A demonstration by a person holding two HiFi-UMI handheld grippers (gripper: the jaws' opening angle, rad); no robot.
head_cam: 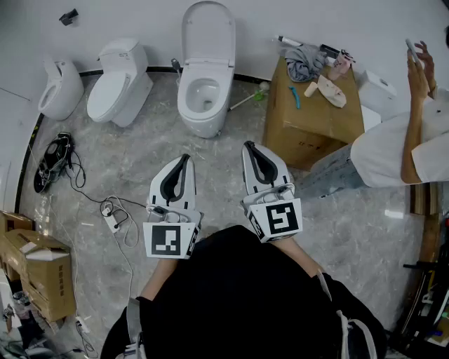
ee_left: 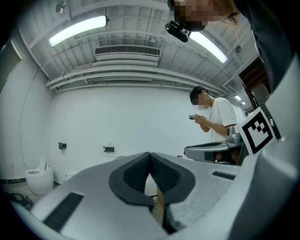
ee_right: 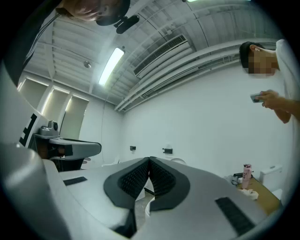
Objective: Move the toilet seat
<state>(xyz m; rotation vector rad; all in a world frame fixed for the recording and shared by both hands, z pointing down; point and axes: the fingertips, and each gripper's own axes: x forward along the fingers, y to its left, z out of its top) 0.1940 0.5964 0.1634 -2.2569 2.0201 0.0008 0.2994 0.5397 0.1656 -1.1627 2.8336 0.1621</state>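
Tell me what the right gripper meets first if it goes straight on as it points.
Probably the raised lid of the open toilet; the right gripper, shut and empty, aims level toward its right edge. Height is unclear, so it may pass beside it and reach the wall.

The white toilet (head_cam: 203, 119) stood backed up to the wall (head_cam: 140, 21), bowl open to the camera. Its lid (head_cam: 208, 31) was tipped up, upright against that wall. The toilet seat (head_cam: 185, 97) looked to be down, a flat white ring around the bowl's oval opening.
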